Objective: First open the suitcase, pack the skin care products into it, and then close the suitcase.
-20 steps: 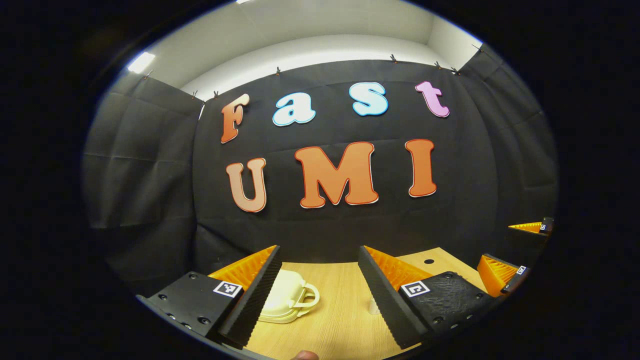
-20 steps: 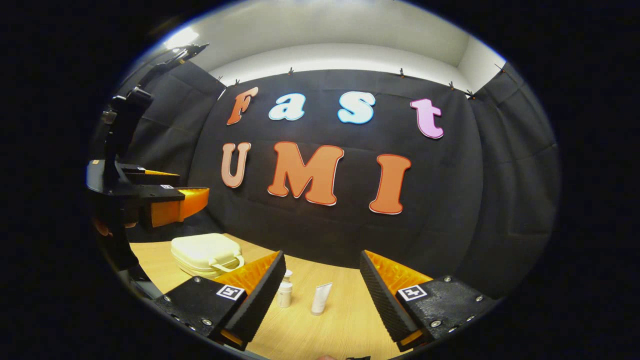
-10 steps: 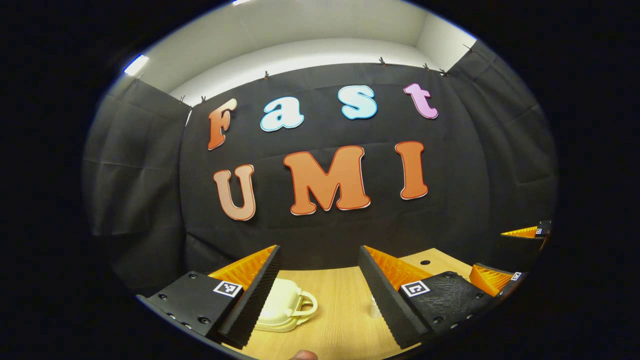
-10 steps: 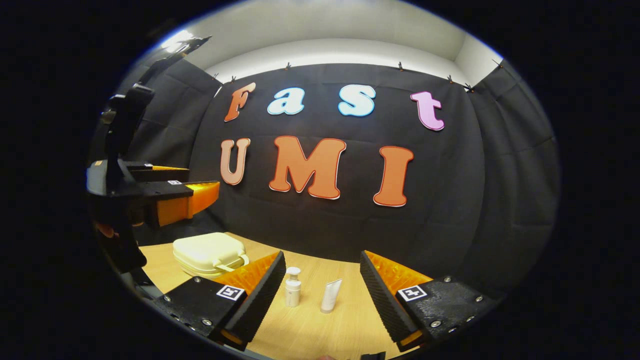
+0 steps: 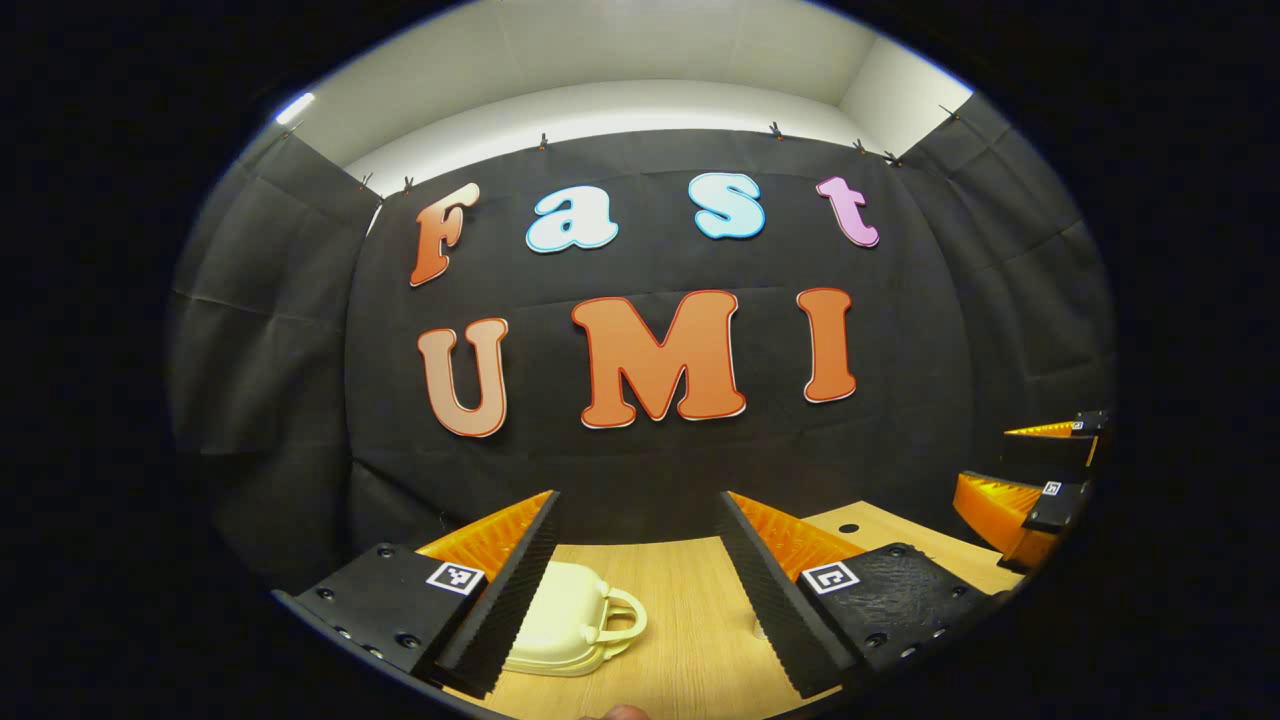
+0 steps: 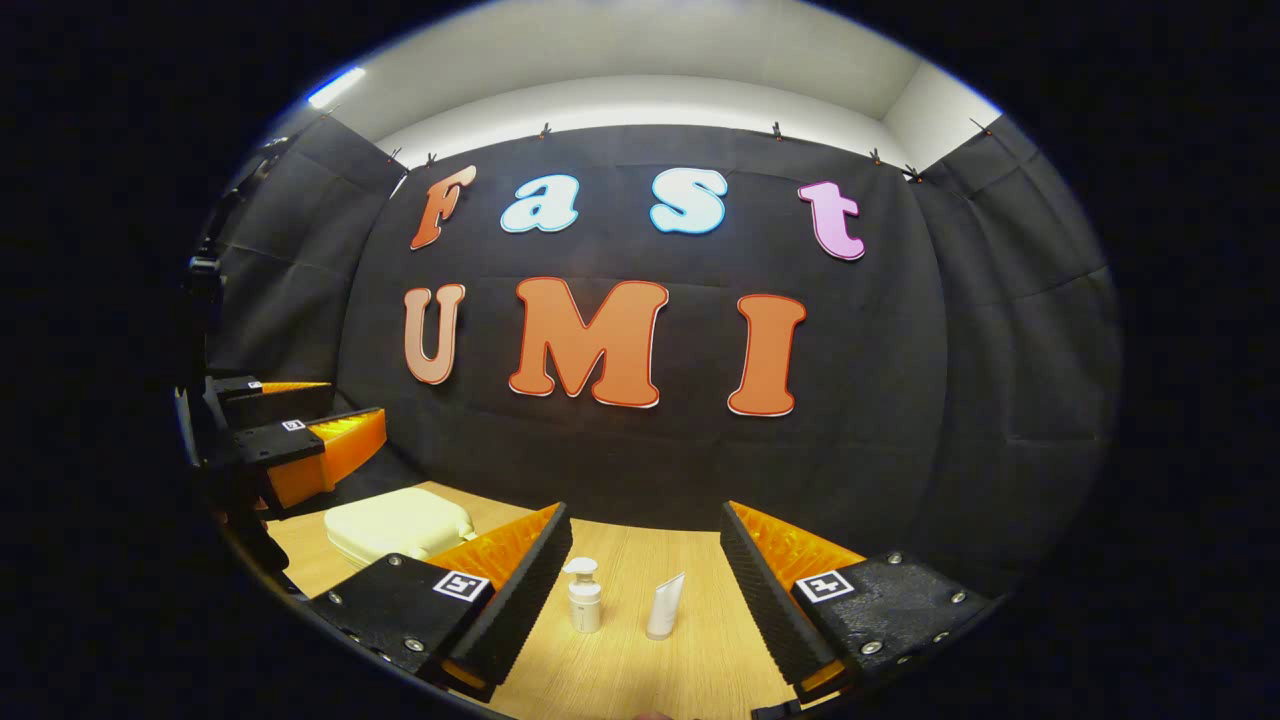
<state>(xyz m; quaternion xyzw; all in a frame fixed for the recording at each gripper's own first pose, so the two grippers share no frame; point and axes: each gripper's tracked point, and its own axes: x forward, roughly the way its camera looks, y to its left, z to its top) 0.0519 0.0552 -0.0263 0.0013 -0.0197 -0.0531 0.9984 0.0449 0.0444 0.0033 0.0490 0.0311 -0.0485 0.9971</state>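
1. My left claw (image 5: 640,590) hangs above the table (image 5: 690,650) with its fingers spread wide and nothing between them. From the right gripper view it sits off to the left (image 6: 300,440), above the case and not touching it.
2. The suitcase (image 5: 570,620) is a small cream hard case lying flat and shut on the table, its handle (image 5: 620,612) pointing toward the middle. It sits low between my left fingers, partly behind the left one. Opening it is the step in hand, as I judge it, since nothing is packed yet.
3. To do that well I would bring the left claw down level and come at the seam on the handle side. I cannot make out a latch or zip from here, so I should get closer before committing.
4. The case looks light and may slide when I lift the lid, so one claw should pin the base.
5. The pump bottle (image 6: 583,596) and the tube (image 6: 665,606) stand upright just beside each other, to the right of the case. I should keep the lid's swing clear of them.
6. My right claw (image 6: 645,590) is likewise released, fingers wide apart and empty, with both products framed between them.
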